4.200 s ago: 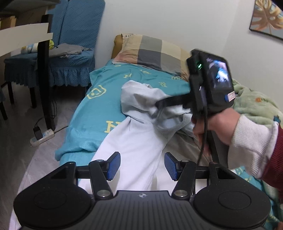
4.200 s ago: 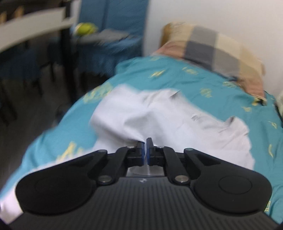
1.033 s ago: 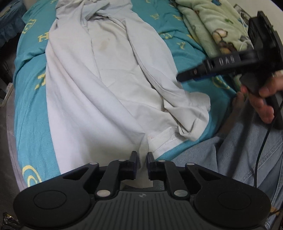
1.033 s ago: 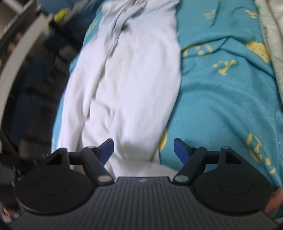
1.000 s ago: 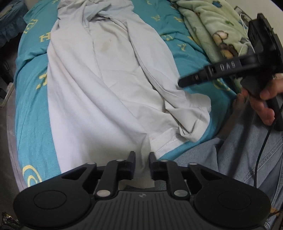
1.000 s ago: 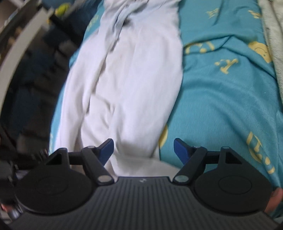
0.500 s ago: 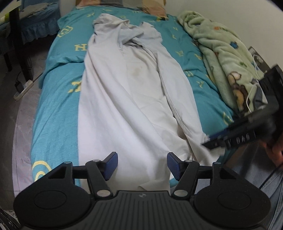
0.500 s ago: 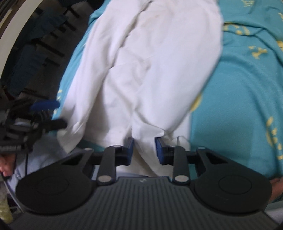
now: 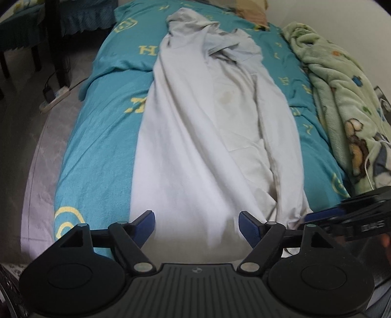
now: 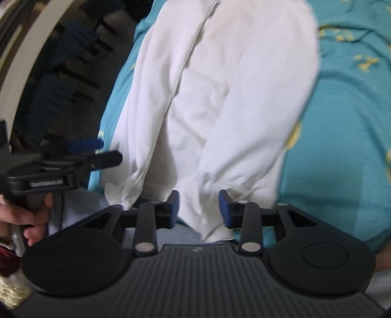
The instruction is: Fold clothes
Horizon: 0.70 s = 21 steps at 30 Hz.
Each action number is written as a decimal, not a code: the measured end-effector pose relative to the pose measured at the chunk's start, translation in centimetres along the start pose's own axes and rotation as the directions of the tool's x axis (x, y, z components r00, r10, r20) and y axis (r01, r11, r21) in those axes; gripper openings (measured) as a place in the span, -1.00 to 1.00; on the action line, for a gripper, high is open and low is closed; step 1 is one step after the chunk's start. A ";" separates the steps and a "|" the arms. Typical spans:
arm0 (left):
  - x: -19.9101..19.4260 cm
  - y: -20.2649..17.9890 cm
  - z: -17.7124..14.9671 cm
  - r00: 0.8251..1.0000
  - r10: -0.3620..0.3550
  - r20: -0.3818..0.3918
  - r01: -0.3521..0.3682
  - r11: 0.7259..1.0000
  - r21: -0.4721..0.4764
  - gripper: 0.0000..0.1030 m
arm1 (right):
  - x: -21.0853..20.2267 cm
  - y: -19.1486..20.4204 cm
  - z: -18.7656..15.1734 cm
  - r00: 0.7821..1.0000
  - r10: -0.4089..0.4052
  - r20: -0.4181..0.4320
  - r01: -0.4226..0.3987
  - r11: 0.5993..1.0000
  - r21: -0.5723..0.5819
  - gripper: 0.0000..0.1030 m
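Observation:
A long white garment [image 9: 207,137] lies stretched lengthwise down the teal bed sheet [image 9: 102,137], bunched at its far end. My left gripper [image 9: 196,223] is open and empty, just above the garment's near hem. My right gripper [image 10: 198,208] is open, its pads either side of a corner of the white garment [image 10: 220,102] without pinching it. The right gripper also shows at the right edge of the left wrist view [image 9: 347,217]. The left gripper shows at the left of the right wrist view [image 10: 80,154].
A green fleece blanket [image 9: 342,80] lies along the bed's right side. A dark table leg and a power strip [image 9: 55,96] stand on the floor at the left. A pillow [image 9: 251,12] lies at the bed's head. The person's jeans [image 10: 178,233] are at the bed's near edge.
My left gripper let go of the hem, opened wide and drew back. My right gripper came down to the hem, narrowed over a corner, then opened a little wider.

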<state>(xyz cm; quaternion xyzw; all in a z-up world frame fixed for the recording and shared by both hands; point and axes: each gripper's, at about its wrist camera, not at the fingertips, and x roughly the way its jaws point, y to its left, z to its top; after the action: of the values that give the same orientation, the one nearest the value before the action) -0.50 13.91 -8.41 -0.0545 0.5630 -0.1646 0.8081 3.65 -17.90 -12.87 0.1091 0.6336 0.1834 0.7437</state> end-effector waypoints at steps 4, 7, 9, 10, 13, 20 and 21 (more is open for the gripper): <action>1.5 0.4 0.6 0.997 0.043 -0.064 -0.045 0.999 -0.029 0.56 | -0.9 -2.6 0.4 0.996 -0.084 0.044 0.081 0.995 0.054 0.51; 2.6 0.8 0.8 0.990 0.056 -0.130 -0.063 0.997 -0.050 0.57 | 1.8 -3.0 0.3 0.997 -0.076 -0.023 0.078 0.993 0.088 0.50; 3.1 1.2 0.9 0.985 0.064 -0.163 -0.076 0.995 -0.068 0.58 | 3.8 -3.3 0.3 0.997 -0.055 -0.061 0.061 0.993 0.102 0.50; 3.4 1.2 0.8 0.981 0.070 -0.182 -0.083 0.994 -0.067 0.58 | 4.4 -3.4 0.3 0.997 -0.034 -0.075 0.042 0.993 0.111 0.50; 4.2 1.2 0.5 0.967 0.076 -0.244 -0.092 0.994 -0.052 0.61 | 5.5 -2.9 0.3 0.994 0.016 -0.105 -0.006 0.996 0.091 0.51; 4.9 0.0 0.0 0.948 0.109 -0.299 -0.107 0.994 0.023 0.70 | 6.0 -0.8 -0.5 0.994 -0.027 -0.103 0.024 0.999 -0.032 -0.28; 4.7 -0.2 -0.2 0.947 0.117 -0.300 -0.111 0.993 0.037 0.65 | 5.8 -0.7 -0.7 0.995 -0.038 -0.097 0.034 0.999 -0.040 -0.46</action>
<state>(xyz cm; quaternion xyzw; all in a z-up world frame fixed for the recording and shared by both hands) 0.72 12.22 -12.68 0.0119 0.6802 -0.1296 0.7214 3.85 -16.21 -18.52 0.0745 0.6673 0.1872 0.7170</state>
